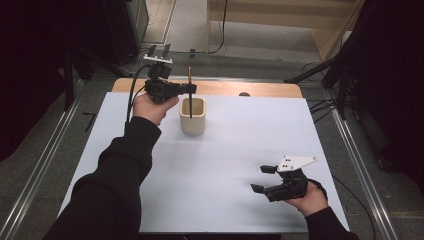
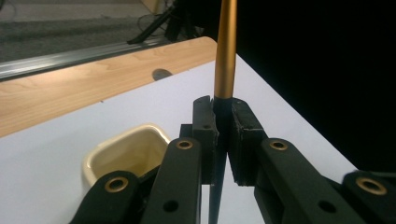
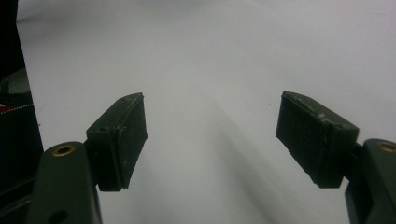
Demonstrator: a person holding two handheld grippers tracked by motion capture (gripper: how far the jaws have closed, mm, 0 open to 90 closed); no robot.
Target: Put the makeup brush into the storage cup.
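High view: we see the left gripper (image 1: 192, 88) clamped on a slim upright pen with a gold upper barrel and black lower part (image 1: 190, 75), its tip inside the cream square ceramic cup (image 1: 192, 116) on the white table sheet (image 1: 225, 165); the right gripper (image 1: 263, 178) rests apart, jaws spread. Left gripper view: we see the jaws pinch the pen's black section beside the cup. Right gripper view: we see the jaws apart, nothing between them.

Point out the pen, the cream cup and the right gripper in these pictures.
pen (image 2: 226, 51), left gripper view, on its gold barrel above the jaws.
cream cup (image 1: 192, 125), high view, on its front wall.
right gripper (image 1: 263, 178), high view, midway between its open jaws.
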